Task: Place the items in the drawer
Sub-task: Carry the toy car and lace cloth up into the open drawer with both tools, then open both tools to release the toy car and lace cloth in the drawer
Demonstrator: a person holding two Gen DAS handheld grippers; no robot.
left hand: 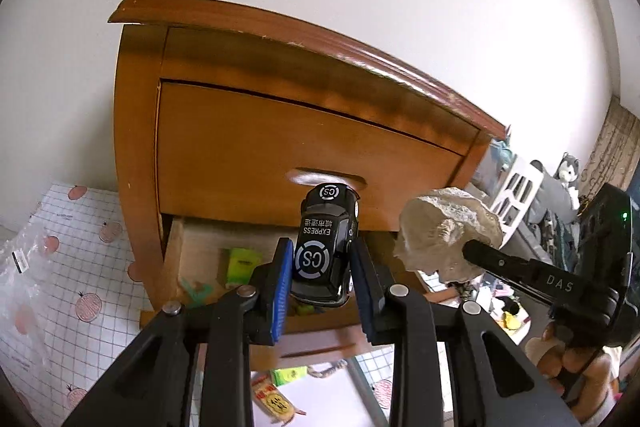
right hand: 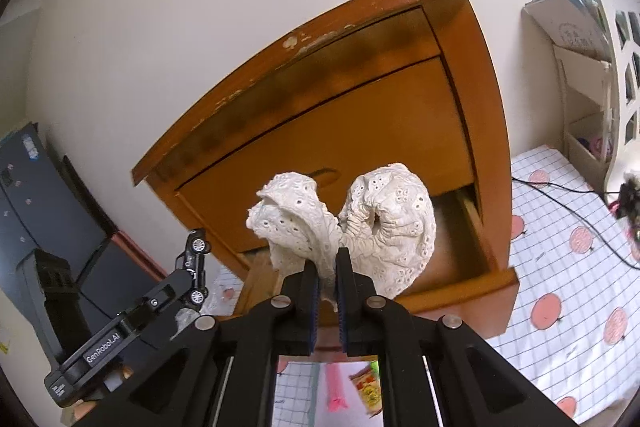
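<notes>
My left gripper point(left hand: 322, 261) is shut on a black toy car point(left hand: 326, 247) marked "CS EXPRESS", held nose-up over the pulled-out lower drawer point(left hand: 200, 247) of a wooden cabinet point(left hand: 280, 131). A green packet point(left hand: 242, 265) lies inside the drawer. My right gripper point(right hand: 327, 273) is shut on a cream lace cloth point(right hand: 360, 223) that bunches up above its blue pads, hanging over the open drawer point(right hand: 460, 267) on its right half. The cloth point(left hand: 448, 231) and the right gripper's arm show at the right of the left wrist view. The car point(right hand: 196, 267) shows at lower left in the right wrist view.
The cabinet's upper drawer front point(right hand: 340, 131) is closed. A checked sheet with red fruit prints point(left hand: 68, 267) point(right hand: 568, 267) covers the floor on both sides. Snack packets point(left hand: 276, 399) lie below the drawer. A white shelf unit point(right hand: 592, 75) stands right; a dark box point(right hand: 36, 211) stands left.
</notes>
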